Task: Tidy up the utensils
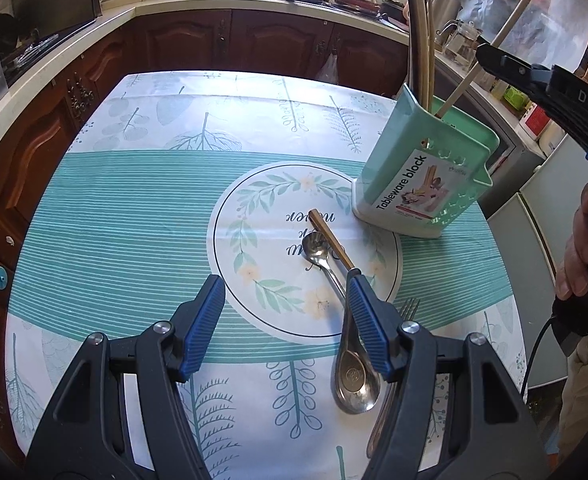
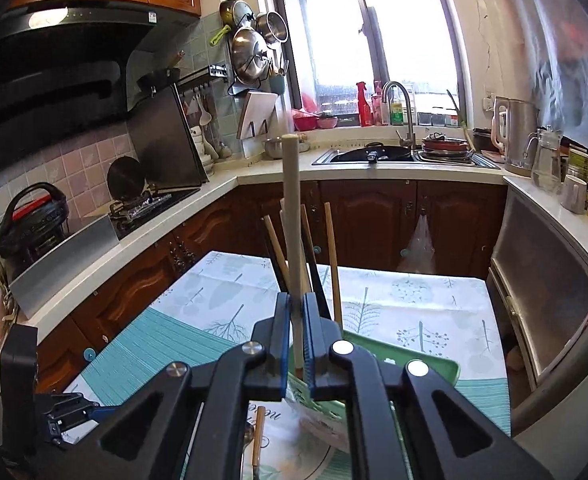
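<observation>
Two spoons (image 1: 352, 376), one fork (image 1: 408, 308)

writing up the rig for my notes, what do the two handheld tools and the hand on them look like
Both tools are black plastic scissor-like linkages with silver pivot bolts and ribbed blue pads: the left tool and the right tool. In the left view the right tool's body carries white lettering "DAS" and a black cable trails beneath the hand. A beige garment shows below it.
</observation>
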